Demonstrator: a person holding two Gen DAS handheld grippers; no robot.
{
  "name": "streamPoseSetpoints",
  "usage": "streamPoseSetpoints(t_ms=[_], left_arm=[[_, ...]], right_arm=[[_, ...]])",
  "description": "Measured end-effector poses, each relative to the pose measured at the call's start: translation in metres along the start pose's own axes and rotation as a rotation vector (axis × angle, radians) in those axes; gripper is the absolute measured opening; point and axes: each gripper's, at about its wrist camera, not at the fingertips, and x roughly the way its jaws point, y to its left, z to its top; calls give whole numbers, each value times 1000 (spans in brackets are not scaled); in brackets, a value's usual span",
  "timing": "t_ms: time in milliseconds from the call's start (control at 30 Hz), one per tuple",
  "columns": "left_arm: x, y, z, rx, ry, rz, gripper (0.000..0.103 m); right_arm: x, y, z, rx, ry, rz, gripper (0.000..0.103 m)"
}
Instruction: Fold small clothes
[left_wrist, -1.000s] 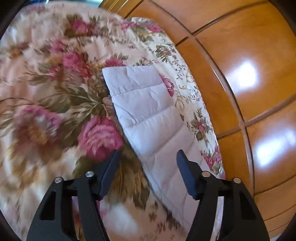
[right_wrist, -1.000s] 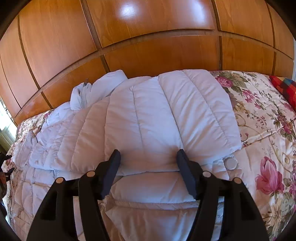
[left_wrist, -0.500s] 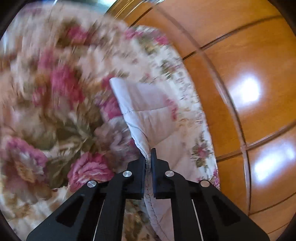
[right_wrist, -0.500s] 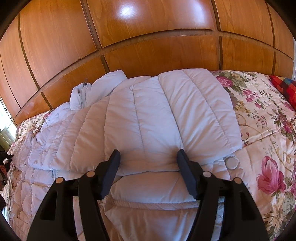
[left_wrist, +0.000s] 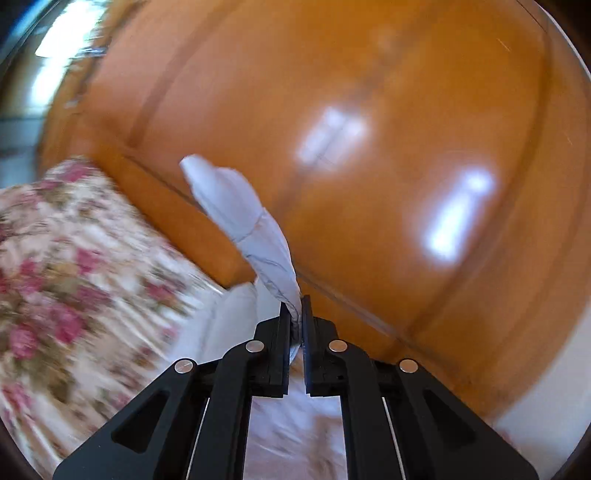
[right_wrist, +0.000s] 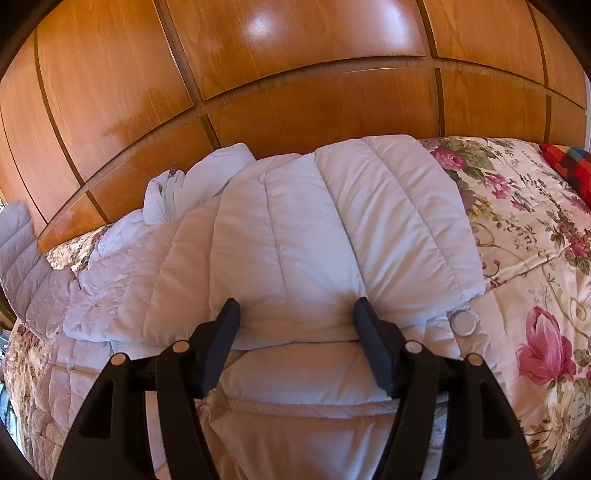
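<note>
Sleeve (left_wrist: 255, 236) of the puffy white jacket sticks up, pinched tight in the left gripper (left_wrist: 295, 325) – blurry view. Lay it flat across the middle, no bunching. Right gripper (right_wrist: 295, 332) hangs spread wide, holding nothing, over the jacket (right_wrist: 295, 229) at the bed's (right_wrist: 535, 258) far edge.

Left view motion-blurred; glare on wood panels (left_wrist: 369, 110).

Pale lilac quilted jacket (right_wrist: 332, 229); pink-rose floral bedspread (right_wrist: 524, 258); orange wood panels (right_wrist: 295, 55).
</note>
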Motion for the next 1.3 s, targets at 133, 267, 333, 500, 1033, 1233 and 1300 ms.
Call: streamPoseSetpoints(t_ms=[133, 267, 333, 500, 1033, 1233, 1300], left_arm=[[26, -64, -66, 145, 133, -69, 4], [55, -104, -135, 212, 275, -94, 4], [71, -120, -171, 257, 352, -100, 4], [81, -147, -217, 330, 477, -128, 9], [12, -1, -174, 109, 413, 168, 45], [46, 25, -178, 20, 494, 242, 45], [55, 28, -168, 20, 460, 271, 45]], right_arm=[[0, 0, 0, 4, -3, 4, 65], [-1, 0, -1, 7, -5, 9, 65], [-1, 0, -2, 9, -7, 11, 65], [-1, 0, -1, 11, 0, 26, 70], [1, 26, 24, 313, 155, 390, 62], [30, 54, 27, 309, 221, 370, 10], [27, 64, 30, 272, 203, 333, 5]])
